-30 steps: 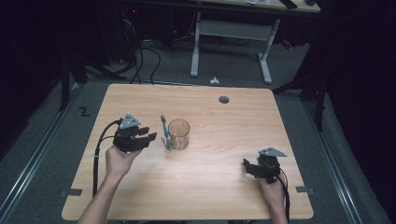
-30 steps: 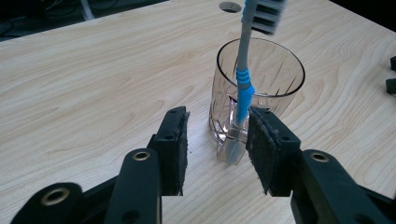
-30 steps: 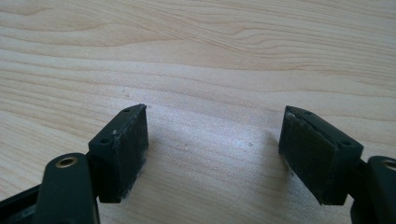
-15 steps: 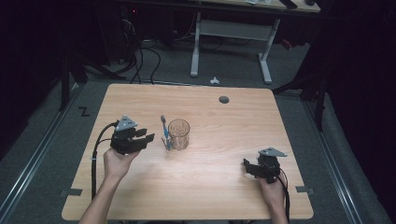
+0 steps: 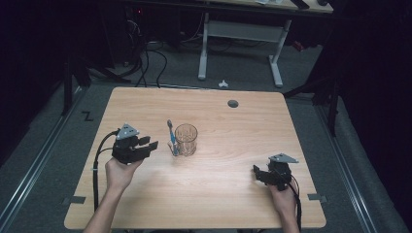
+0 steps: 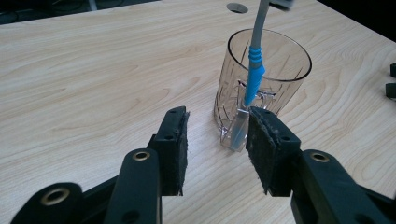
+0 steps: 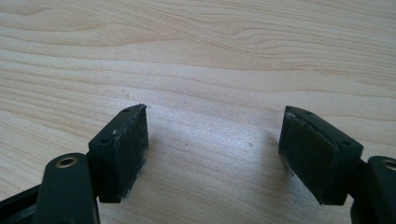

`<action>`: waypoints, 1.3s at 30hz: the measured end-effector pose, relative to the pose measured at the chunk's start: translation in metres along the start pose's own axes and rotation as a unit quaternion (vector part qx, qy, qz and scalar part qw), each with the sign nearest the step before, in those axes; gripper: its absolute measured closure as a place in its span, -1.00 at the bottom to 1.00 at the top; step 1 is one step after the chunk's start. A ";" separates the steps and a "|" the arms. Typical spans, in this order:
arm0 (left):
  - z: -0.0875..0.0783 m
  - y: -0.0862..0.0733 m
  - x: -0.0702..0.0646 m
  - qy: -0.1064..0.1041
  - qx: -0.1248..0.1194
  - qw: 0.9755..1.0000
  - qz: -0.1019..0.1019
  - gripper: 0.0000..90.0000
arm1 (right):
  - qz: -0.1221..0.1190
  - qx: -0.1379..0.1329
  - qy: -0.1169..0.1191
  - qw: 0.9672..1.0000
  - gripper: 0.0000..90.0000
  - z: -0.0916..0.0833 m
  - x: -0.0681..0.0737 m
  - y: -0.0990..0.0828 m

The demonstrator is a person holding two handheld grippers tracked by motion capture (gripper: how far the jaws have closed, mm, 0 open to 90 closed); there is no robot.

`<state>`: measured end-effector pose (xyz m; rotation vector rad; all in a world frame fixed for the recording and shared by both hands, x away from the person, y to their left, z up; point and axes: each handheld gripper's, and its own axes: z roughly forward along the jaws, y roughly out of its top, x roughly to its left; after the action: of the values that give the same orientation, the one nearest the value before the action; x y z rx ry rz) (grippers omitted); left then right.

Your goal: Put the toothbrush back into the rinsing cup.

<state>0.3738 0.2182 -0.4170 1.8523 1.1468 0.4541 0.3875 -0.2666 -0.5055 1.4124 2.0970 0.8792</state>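
A clear ribbed glass stands upright near the middle of the wooden table. A grey and blue toothbrush stands almost upright, propped against the glass's outer wall on the side facing my left gripper. My left gripper hovers just left of the glass, its jaws open and level with the brush's lower end; the pads touch nothing. My right gripper rests low over bare wood at the front right, open and empty.
A round cable hole sits near the table's far edge. Behind the table, a white desk frame and cables lie on the dark floor. Bare wood stretches between the glass and the right gripper.
My left gripper has drawn back slightly to the left, away from the glass and toothbrush. The glass, toothbrush and right gripper have stayed put.
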 end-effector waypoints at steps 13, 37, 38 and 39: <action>-0.004 -0.010 0.003 0.002 0.000 1.000 -0.011 0.29 | 0.000 0.000 0.000 1.000 -0.46 0.000 0.000 0.000; -0.009 -0.027 0.006 0.008 0.000 1.000 -0.026 0.26 | 0.000 0.000 0.000 1.000 -0.46 0.000 0.000 0.000; -0.009 -0.027 0.007 0.008 0.001 1.000 -0.027 0.25 | 0.000 0.000 0.000 1.000 -0.46 0.000 0.000 0.000; -0.009 -0.028 0.007 0.008 0.002 1.000 -0.028 0.24 | 0.000 0.000 0.000 1.000 -0.46 0.000 0.000 0.000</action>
<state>0.3561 0.2335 -0.4364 1.8183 1.2077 0.4364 0.3875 -0.2666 -0.5055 1.4121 2.0968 0.8792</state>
